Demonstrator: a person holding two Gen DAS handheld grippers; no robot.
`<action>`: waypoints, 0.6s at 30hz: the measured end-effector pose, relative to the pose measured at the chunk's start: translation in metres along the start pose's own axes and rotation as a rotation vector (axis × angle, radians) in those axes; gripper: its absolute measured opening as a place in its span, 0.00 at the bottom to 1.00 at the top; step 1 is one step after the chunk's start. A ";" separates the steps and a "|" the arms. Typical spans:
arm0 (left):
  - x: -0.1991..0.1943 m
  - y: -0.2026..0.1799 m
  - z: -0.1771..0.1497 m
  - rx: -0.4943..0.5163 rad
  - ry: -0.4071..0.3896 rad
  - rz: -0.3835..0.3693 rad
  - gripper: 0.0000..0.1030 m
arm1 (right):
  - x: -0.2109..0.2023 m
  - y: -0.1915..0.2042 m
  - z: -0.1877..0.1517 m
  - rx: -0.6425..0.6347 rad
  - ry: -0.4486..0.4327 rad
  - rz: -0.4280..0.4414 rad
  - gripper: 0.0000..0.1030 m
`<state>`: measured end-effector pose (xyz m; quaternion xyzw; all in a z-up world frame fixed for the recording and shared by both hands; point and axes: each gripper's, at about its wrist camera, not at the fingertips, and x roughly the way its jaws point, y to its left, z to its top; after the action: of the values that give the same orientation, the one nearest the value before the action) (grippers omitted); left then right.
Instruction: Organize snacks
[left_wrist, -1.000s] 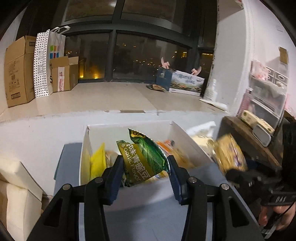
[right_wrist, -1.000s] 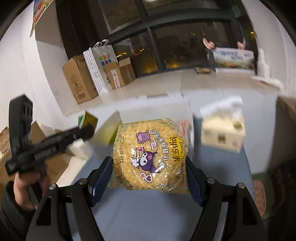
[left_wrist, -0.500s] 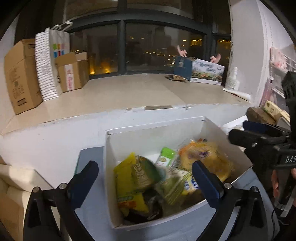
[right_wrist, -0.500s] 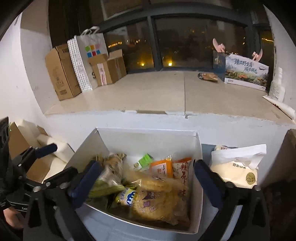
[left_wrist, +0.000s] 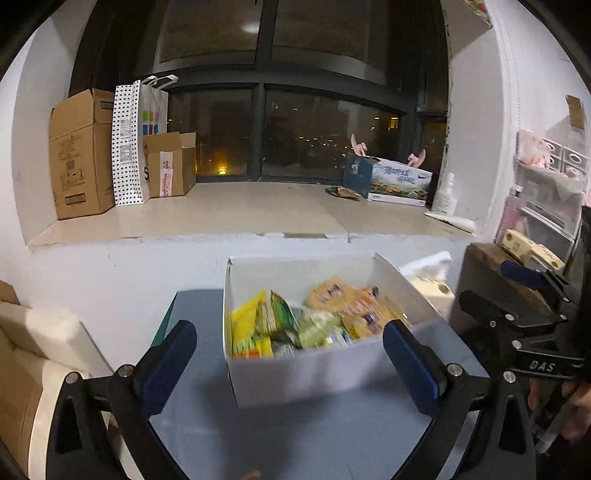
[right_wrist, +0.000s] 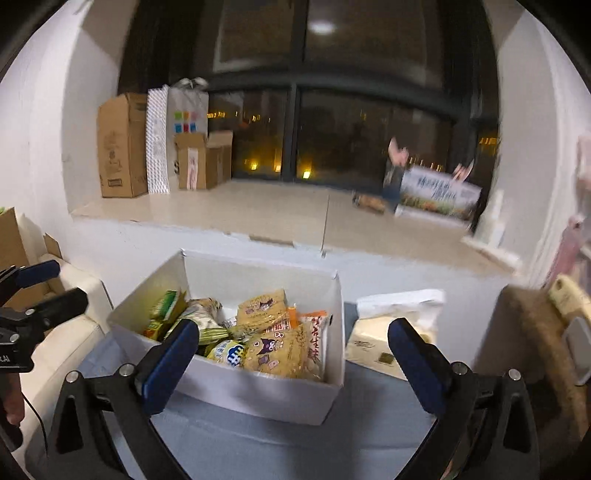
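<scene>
A white open box (left_wrist: 317, 373) (right_wrist: 258, 391) stands on a grey-blue table top (left_wrist: 295, 435), filled with several snack packets. The green garlic-flavour packet (left_wrist: 282, 315) lies at its left side. The yellow packet with a cartoon figure (right_wrist: 277, 350) lies near the front right. My left gripper (left_wrist: 290, 358) hangs open in front of the box, nothing between its fingers. My right gripper (right_wrist: 293, 354) is also wide open and holds nothing, drawn back from the box. Each gripper shows at the edge of the other's view.
A tissue pack (right_wrist: 391, 336) lies right of the box. A wooden shelf (left_wrist: 506, 280) with small items stands at the right. Cardboard boxes (left_wrist: 79, 155) and a paper bag (left_wrist: 138, 140) stand on the window ledge behind. Pale cartons (left_wrist: 33, 354) sit at the left.
Both grippers let go: the green packet and the yellow cartoon packet dropped into the box. The jaws opened wide and both grippers pulled back from the box.
</scene>
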<state>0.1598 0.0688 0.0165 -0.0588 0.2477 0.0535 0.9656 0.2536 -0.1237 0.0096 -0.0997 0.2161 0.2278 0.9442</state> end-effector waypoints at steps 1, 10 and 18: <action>-0.008 -0.003 -0.004 0.001 0.001 -0.007 1.00 | -0.012 0.003 -0.004 0.002 -0.011 0.000 1.00; -0.090 -0.026 -0.040 -0.026 0.051 -0.054 1.00 | -0.100 0.024 -0.049 0.014 0.035 0.177 1.00; -0.142 -0.040 -0.076 -0.050 0.037 -0.040 1.00 | -0.161 0.024 -0.084 0.084 0.046 0.164 1.00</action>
<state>0.0053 0.0082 0.0226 -0.0887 0.2630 0.0391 0.9599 0.0828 -0.1888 0.0060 -0.0470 0.2543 0.2930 0.9205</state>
